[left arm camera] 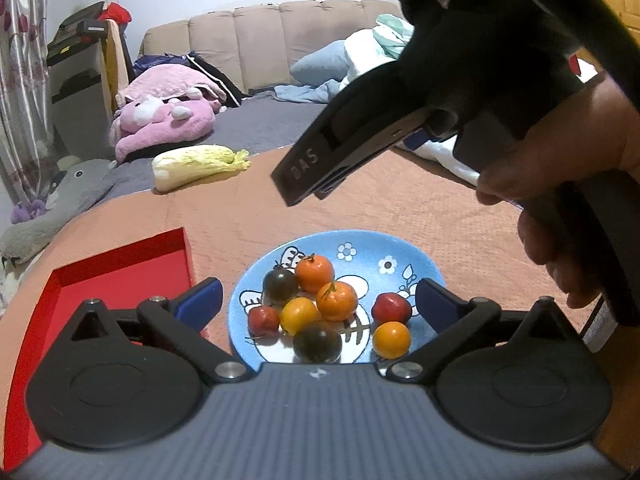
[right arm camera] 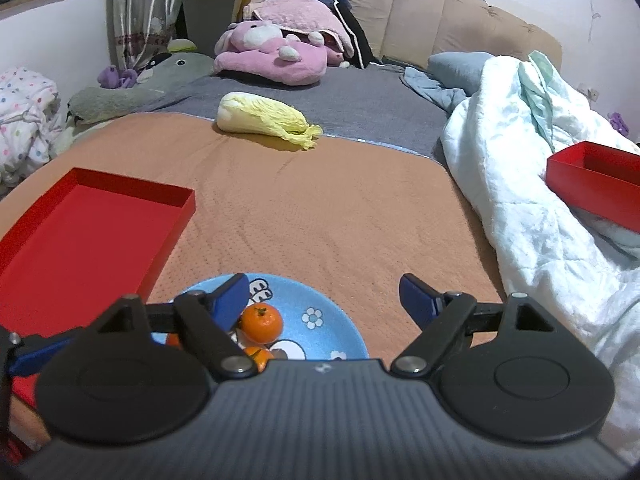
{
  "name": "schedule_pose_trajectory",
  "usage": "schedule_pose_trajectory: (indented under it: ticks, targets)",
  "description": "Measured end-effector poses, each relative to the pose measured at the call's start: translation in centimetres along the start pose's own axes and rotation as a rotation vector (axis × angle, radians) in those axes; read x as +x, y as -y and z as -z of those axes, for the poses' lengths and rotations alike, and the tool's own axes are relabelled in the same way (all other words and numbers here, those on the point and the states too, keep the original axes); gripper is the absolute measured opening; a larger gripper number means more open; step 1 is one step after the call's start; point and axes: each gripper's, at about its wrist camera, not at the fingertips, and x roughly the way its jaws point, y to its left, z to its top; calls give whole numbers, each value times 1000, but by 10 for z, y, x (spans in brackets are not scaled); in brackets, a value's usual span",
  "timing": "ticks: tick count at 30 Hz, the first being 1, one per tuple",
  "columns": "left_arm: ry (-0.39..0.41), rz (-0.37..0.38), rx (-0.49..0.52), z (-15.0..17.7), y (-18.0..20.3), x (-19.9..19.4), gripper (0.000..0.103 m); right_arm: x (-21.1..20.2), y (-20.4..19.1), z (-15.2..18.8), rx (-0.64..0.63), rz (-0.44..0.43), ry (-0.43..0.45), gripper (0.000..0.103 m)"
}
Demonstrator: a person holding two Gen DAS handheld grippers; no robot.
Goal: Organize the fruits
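A blue cartoon plate [left arm camera: 360, 246] lies on the orange mat and holds several small fruits: two tangerines [left arm camera: 315, 273], dark tomatoes [left arm camera: 280, 285], red ones [left arm camera: 391, 309] and yellow ones [left arm camera: 391, 339]. My left gripper [left arm camera: 318, 304] is open just above the plate, its blue fingertips either side of the fruit pile. My right gripper [right arm camera: 324, 300] is open and empty above the same plate [right arm camera: 320, 300]; a tangerine [right arm camera: 261, 323] shows beside its left fingertip. The right tool's body [left arm camera: 500, 80], held by a hand, hangs over the plate in the left wrist view.
A shallow red tray [right arm camera: 80, 232] lies left of the plate, also in the left wrist view [left arm camera: 120, 268]. A second red box [right arm camera: 596, 184] rests on a white quilt [right arm camera: 520, 184] at the right. A napa cabbage [right arm camera: 264, 120] lies at the mat's far edge. Plush toys [right arm camera: 272, 56] and a sofa stand behind.
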Motion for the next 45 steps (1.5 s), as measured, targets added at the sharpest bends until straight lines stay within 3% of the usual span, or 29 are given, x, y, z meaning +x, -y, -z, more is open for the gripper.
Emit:
schedule_pose_trajectory:
  ticks: [7,11,19,28,45]
  targets:
    - [9,-37,23,2,1,-6,103,-8,-2,-1,-8,21,7,84]
    - [27,-12,-10,1,0,-12,103,-11,-3,-1,-15,16,10,84]
    - [-27,-48,-64,4,-2,-15,103,-17,-4,0,-24,-3,8,84]
    - [-72,-145,-120,8,-5,-20,103,-27,-7,5,-44,-19,8,84]
    - [-132,-162,-214,14,-6,-39,103,-54,6,40,-69,-62,-19,84]
